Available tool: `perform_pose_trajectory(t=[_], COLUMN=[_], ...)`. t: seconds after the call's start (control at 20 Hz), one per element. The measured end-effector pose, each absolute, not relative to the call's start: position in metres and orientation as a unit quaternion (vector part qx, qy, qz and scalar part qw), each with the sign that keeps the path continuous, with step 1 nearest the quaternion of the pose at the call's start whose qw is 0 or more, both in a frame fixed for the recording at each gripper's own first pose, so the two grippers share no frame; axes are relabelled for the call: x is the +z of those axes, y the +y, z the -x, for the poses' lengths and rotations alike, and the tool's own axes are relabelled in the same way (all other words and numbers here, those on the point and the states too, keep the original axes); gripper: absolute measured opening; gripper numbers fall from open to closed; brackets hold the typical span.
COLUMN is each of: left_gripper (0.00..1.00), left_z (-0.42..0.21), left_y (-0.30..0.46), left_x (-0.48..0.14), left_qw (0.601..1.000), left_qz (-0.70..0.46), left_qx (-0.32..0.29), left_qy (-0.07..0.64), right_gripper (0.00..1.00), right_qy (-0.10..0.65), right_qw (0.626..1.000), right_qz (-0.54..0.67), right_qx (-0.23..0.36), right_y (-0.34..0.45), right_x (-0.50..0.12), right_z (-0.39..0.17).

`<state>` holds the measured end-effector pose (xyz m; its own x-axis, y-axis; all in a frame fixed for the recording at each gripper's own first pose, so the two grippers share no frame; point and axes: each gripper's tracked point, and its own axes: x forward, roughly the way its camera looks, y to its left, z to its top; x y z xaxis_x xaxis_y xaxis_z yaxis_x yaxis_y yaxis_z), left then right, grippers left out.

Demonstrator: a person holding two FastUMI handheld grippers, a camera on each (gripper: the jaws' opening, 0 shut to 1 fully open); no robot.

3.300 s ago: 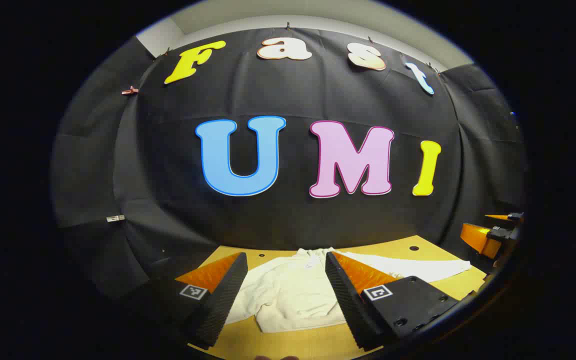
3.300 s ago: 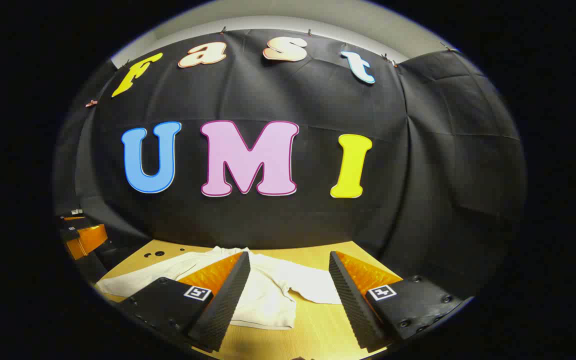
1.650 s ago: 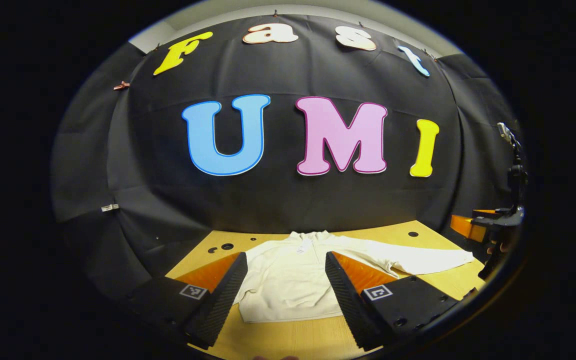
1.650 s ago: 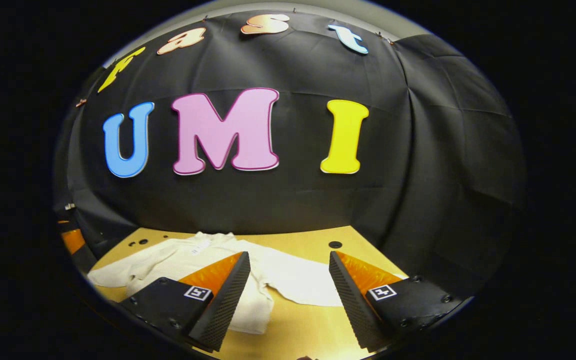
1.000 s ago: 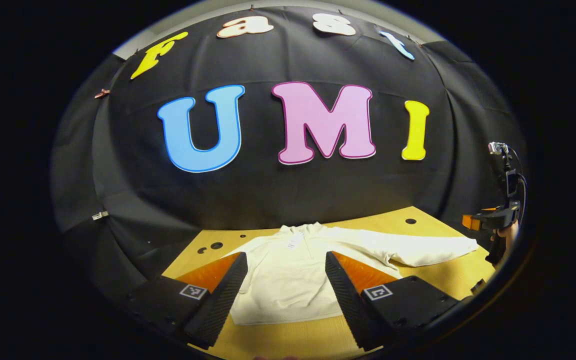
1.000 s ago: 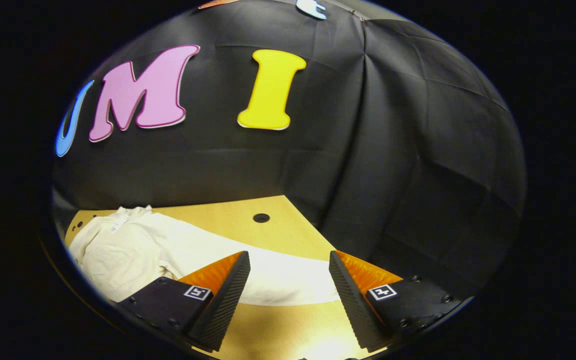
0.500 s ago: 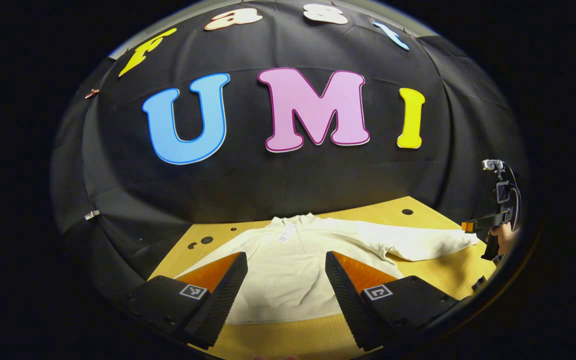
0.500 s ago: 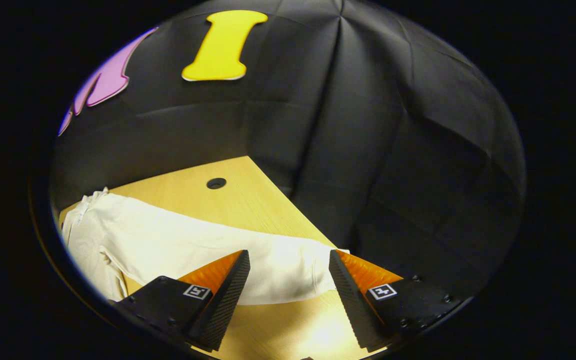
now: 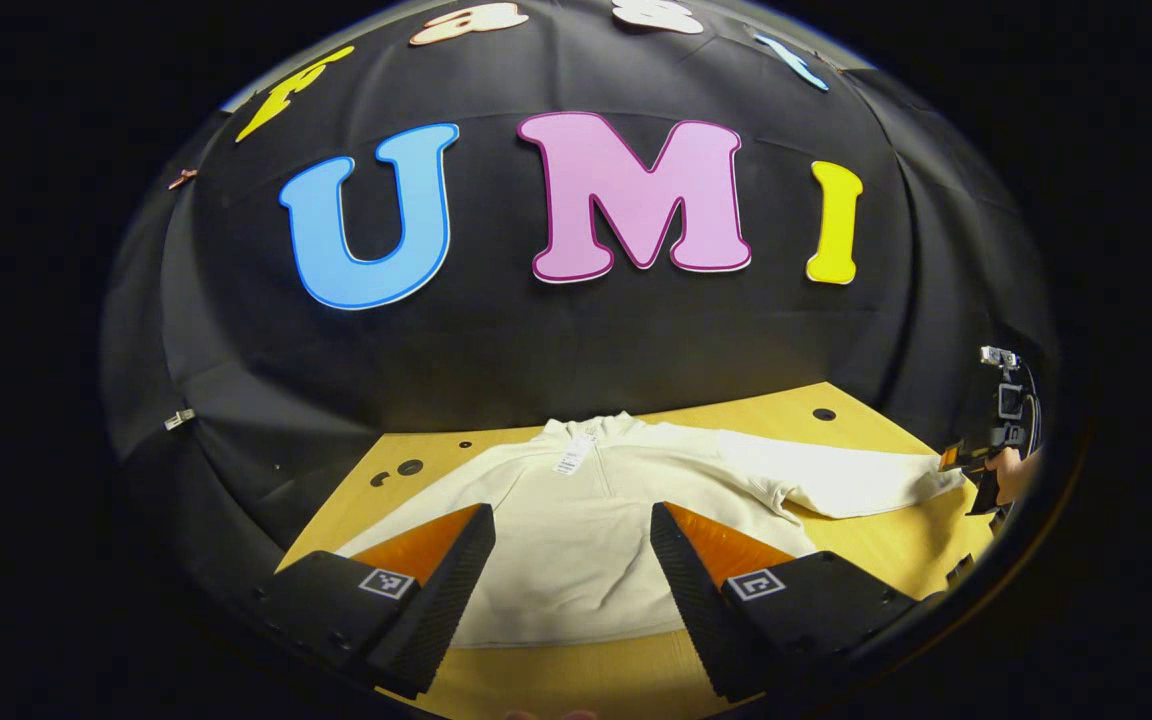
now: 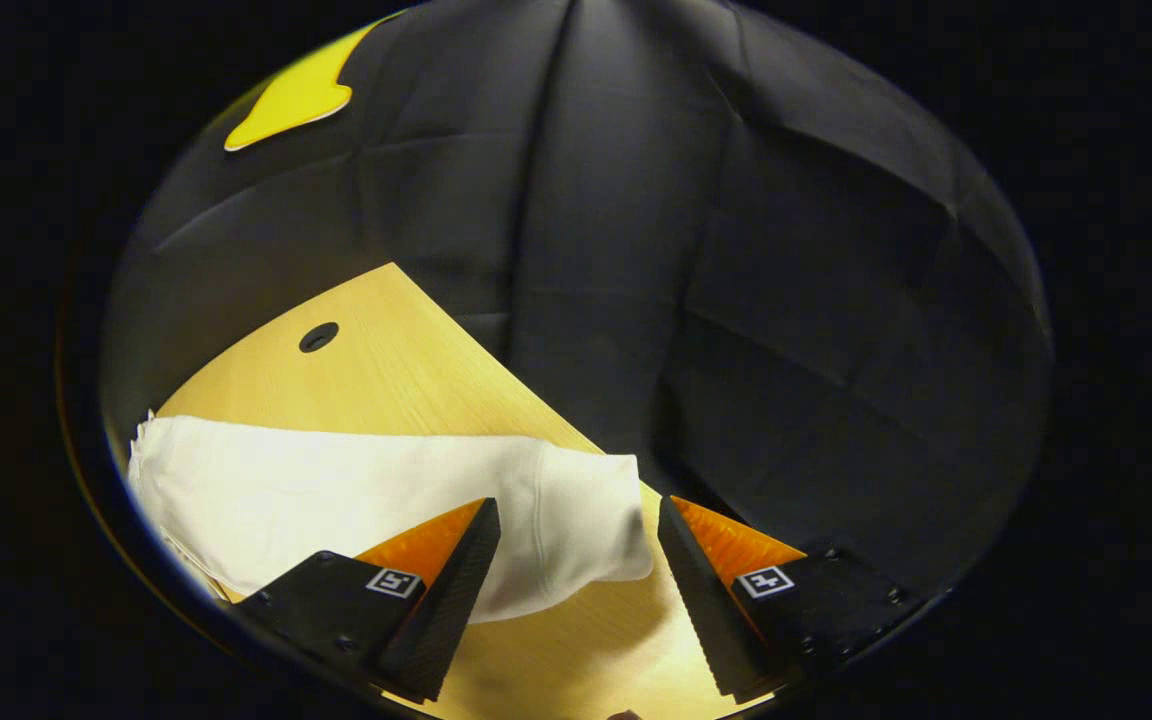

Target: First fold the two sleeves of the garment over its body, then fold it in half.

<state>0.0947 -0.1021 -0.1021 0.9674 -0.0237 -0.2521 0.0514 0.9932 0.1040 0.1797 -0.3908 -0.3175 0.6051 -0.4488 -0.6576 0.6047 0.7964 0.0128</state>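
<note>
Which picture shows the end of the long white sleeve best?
The right gripper view: the sleeve cuff lies big and close, between the open fingers of the right hand-held gripper. In the left gripper view the cuff is tiny, at the far table edge.

Your left gripper view looks from the near edge of the worktop (image 9: 866, 545), low and almost level, toward the booth's back wall at 12 o'clock. The garment (image 9: 576, 540) lies close ahead, between your left tool (image 9: 568, 590)'s spread fingers. Your right tool (image 9: 976, 470) appears far off at 3 o'clock, beside the sleeve (image 9: 836, 480) end.

Your right gripper view sits much nearer the worktop (image 10: 406, 380), pitched downward and facing the booth's right corner. The sleeve cuff (image 10: 581, 525) lies just ahead of your right tool (image 10: 576, 590), between its parted fingers.

Both views share that sleeve and the worktop's right end.
</note>
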Motion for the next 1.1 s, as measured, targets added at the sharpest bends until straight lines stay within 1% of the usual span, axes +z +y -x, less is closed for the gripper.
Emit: perform_pose_trajectory(t=[0.15, 0.25, 0.3, 0.4, 0.45, 0.5, 0.55, 0.6, 0.7, 0.75, 0.8, 0.85, 0.95, 1.1], left_gripper=[0.98, 0.98, 0.98, 0.98, 0.98, 0.98, 0.98, 0.98, 0.98, 0.98, 0.98, 0.98, 0.98, 0.98], left_z=[-0.097, -0.097, -0.098, -0.095, -0.095, -0.094, -0.093, -0.093, -0.091, -0.091, -0.089, -0.088, -0.084, -0.079], left_y=[-0.105, -0.109, -0.11, -0.109, -0.109, -0.108, -0.107, -0.106, -0.105, -0.104, -0.103, -0.103, -0.101, -0.099], left_x=[-0.104, -0.103, -0.1, -0.099, -0.1, -0.1, -0.1, -0.099, -0.101, -0.103, -0.102, -0.103, -0.102, -0.105], left_qw=[0.99, 0.99, 0.991, 0.991, 0.991, 0.991, 0.992, 0.992, 0.992, 0.991, 0.991, 0.991, 0.992, 0.991], left_qz=[-0.055, -0.053, -0.052, -0.05, -0.049, -0.047, -0.046, -0.043, -0.04, -0.039, -0.038, -0.038, -0.039, -0.039], left_qx=[-0.024, -0.03, -0.032, -0.033, -0.032, -0.031, -0.029, -0.029, -0.026, -0.025, -0.024, -0.022, -0.02, -0.017], left_qy=[0.128, 0.126, 0.123, 0.119, 0.119, 0.119, 0.118, 0.118, 0.121, 0.122, 0.123, 0.123, 0.123, 0.125], right_gripper=[0.98, 0.99, 0.96, 0.96, 0.92, 0.96, 0.85, 0.88, 0.59, 0.57, 0.31, 0.31, 0.22, 0.13], right_qy=[0.353, 0.347, 0.343, 0.343, 0.344, 0.343, 0.345, 0.346, 0.348, 0.35, 0.355, 0.353, 0.357, 0.368], right_qw=[0.879, 0.877, 0.877, 0.881, 0.882, 0.884, 0.885, 0.888, 0.893, 0.895, 0.896, 0.899, 0.899, 0.899], right_qz=[-0.126, -0.15, -0.153, -0.138, -0.139, -0.136, -0.133, -0.135, -0.122, -0.109, -0.105, -0.109, -0.104, -0.102], right_qx=[-0.294, -0.296, -0.301, -0.296, -0.291, -0.288, -0.283, -0.272, -0.256, -0.254, -0.244, -0.234, -0.232, -0.214], right_y=[-0.389, -0.394, -0.391, -0.392, -0.391, -0.39, -0.39, -0.387, -0.372, -0.368, -0.363, -0.358, -0.356, -0.354], right_x=[-0.334, -0.335, -0.334, -0.335, -0.336, -0.333, -0.331, -0.329, -0.329, -0.329, -0.331, -0.328, -0.329, -0.328], right_z=[-0.177, -0.18, -0.179, -0.178, -0.179, -0.18, -0.18, -0.181, -0.183, -0.184, -0.189, -0.192, -0.192, -0.193])
